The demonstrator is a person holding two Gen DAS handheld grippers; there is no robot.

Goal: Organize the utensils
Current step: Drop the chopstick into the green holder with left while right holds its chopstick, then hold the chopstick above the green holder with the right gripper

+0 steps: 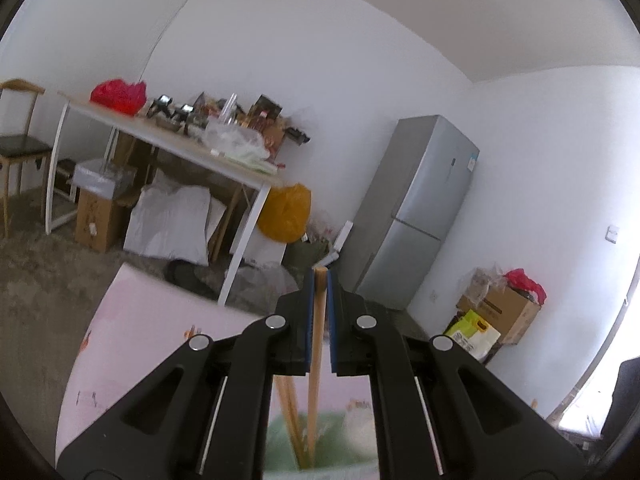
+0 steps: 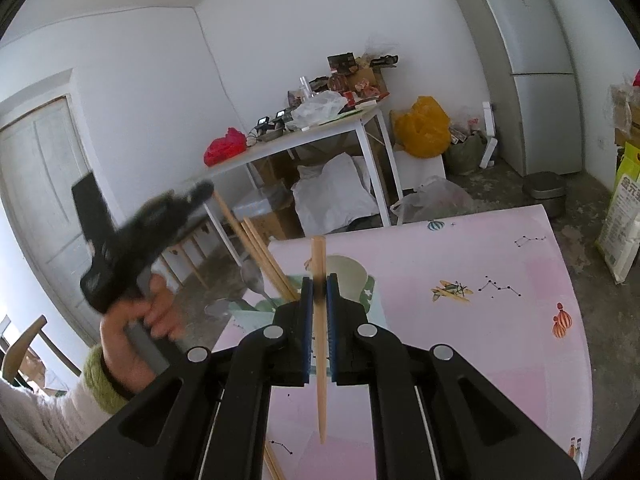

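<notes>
Cluttered room, pink counter [image 2: 460, 340] in front. The right tool [image 2: 319, 280] is pinched on one chopstick [image 2: 320, 360], tip down; the left tool [image 1: 319, 280] clamps another chopstick [image 1: 318, 340] over a green holder [image 1: 340, 440] of chopsticks, likely gathering them upright together.

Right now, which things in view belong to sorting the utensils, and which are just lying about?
Job:
chopstick in the left tongs
chopstick in the right tongs
loose chopsticks
spoons
green holder

Lying about:
fridge
yellow bag
red bag
cluttered side table
rice sack
</notes>
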